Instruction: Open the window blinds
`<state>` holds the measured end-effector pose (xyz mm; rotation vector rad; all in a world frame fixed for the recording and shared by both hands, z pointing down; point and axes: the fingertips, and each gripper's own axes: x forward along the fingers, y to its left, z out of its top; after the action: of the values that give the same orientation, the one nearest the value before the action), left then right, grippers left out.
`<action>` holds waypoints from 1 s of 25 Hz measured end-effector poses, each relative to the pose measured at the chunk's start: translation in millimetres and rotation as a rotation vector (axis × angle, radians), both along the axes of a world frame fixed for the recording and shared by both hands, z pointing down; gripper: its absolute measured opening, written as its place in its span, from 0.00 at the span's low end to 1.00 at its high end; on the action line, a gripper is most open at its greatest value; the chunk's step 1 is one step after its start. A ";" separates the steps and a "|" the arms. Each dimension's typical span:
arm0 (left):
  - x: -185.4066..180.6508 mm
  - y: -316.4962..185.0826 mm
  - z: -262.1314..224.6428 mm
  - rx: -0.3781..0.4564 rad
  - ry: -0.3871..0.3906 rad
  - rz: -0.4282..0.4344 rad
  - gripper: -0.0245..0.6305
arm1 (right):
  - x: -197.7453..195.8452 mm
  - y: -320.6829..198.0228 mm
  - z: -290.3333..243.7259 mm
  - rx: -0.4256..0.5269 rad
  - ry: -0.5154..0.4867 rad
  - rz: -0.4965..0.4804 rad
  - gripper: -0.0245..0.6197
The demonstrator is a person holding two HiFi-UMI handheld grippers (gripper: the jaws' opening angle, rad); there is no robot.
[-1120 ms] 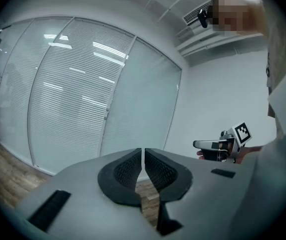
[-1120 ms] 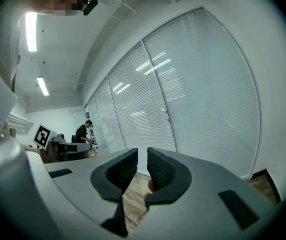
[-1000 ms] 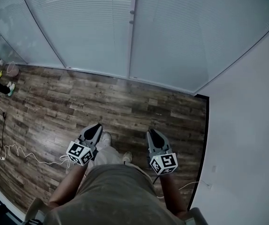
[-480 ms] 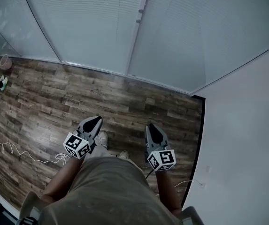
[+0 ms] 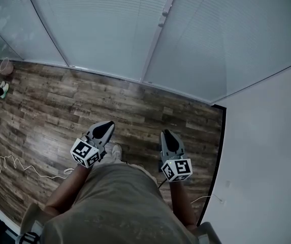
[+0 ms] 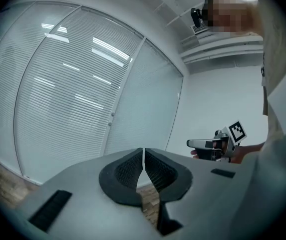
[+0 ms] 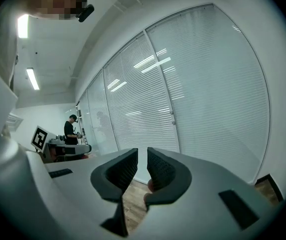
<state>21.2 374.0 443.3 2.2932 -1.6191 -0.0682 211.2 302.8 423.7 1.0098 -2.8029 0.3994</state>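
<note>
Wood-plank floor [image 5: 84, 100] underfoot, with a pale shoe [image 5: 116, 150] at the near edge. Just above it, side by side and apart, left gripper [image 5: 103, 130] and right gripper [image 5: 168, 136], both pointing ahead toward the glass. Left clenched on nothing, ribbed pads meeting at the tips. Right likewise clamped and empty, only a thin slit between its pads. Off to the left on the planks, a thin white cord [image 5: 18, 164] in loose loops. Farther on, across the bare floor and well apart from both grippers, blinds [image 5: 104, 24] behind tall glass panels, slats flat and closed from floor level upward. Between two panels, a pale upright frame with a small knob [image 5: 163, 15]. At right, plain white wall [image 5: 267, 151] meeting the glass in a corner. Far off to the left in the right gripper view, a person [image 7: 71, 129] in dark clothes, standing.
</note>
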 end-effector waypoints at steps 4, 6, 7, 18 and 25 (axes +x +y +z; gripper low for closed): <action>-21.9 -5.5 3.5 0.000 0.011 0.006 0.08 | -25.0 -4.3 0.7 0.008 -0.004 0.001 0.11; -29.6 -6.1 3.8 0.004 0.012 0.011 0.07 | -33.8 -4.9 0.2 0.014 -0.003 0.003 0.11; -33.4 -6.9 4.7 0.006 0.011 0.014 0.07 | -37.6 -5.7 1.3 0.015 -0.004 0.005 0.11; -59.5 -11.0 18.8 -0.012 0.041 -0.003 0.06 | -60.2 -12.0 14.0 0.012 0.003 -0.002 0.11; -33.1 -20.0 21.3 -0.022 0.019 0.013 0.06 | -51.1 -22.8 11.5 0.012 0.005 -0.026 0.11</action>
<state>-11.9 354.0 464.6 2.2792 -1.5876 -0.0689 160.1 280.0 435.2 0.9743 -2.8141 0.3777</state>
